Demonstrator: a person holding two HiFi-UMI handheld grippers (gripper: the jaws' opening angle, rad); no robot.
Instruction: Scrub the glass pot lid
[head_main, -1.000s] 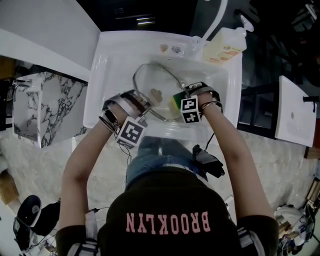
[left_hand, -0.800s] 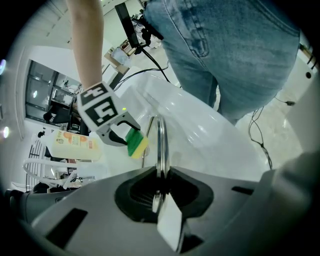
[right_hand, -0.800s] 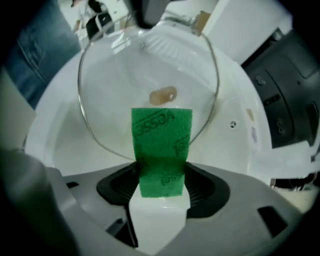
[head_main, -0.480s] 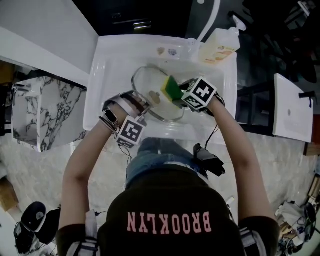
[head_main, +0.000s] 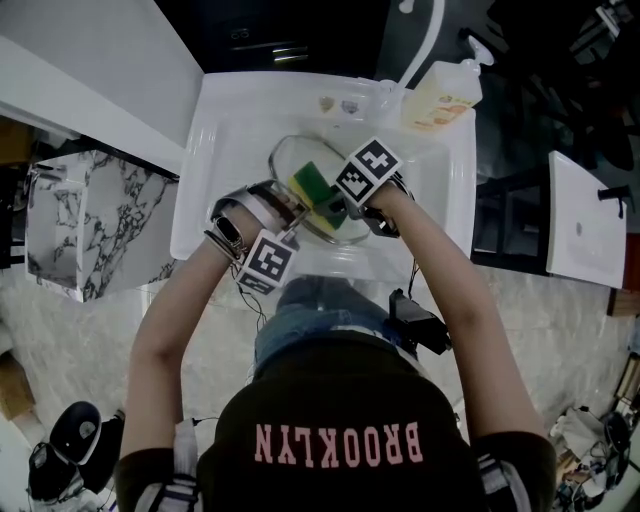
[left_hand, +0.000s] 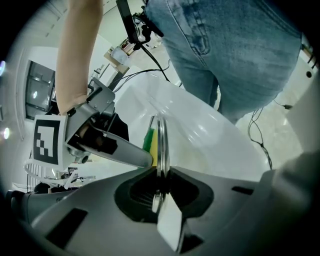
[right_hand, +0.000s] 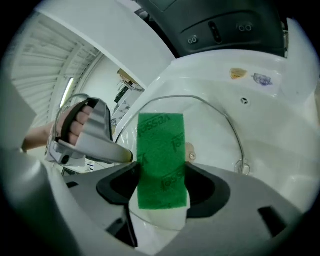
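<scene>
We stand at the white sink (head_main: 195, 170) with a gripper in each hand, both reaching over the sink's near edge into the basin. The glass pot lid (head_main: 298, 155) sits inside the sink, about mid-basin and toward its near wall, held at a tilt. Our left gripper (left_hand: 160, 186) comes in from the sink's near left, and its jaws are clamped narrowly on the lid's metal rim, which runs edge-on straight between them. Our right gripper (right_hand: 161, 187) comes in from the sink's near right, its jaws pressed against the two sides of a green-and-yellow sponge (right_hand: 161, 155). The green scouring face is turned toward that gripper's camera, and the sponge lies against the glass close beside the left gripper's jaw tips. The lid's small centre fitting (right_hand: 190, 153) shows just past the sponge's edge. On the sink's far right corner stands a soap bottle (head_main: 440, 98), beside the white faucet (head_main: 424, 38).
</scene>
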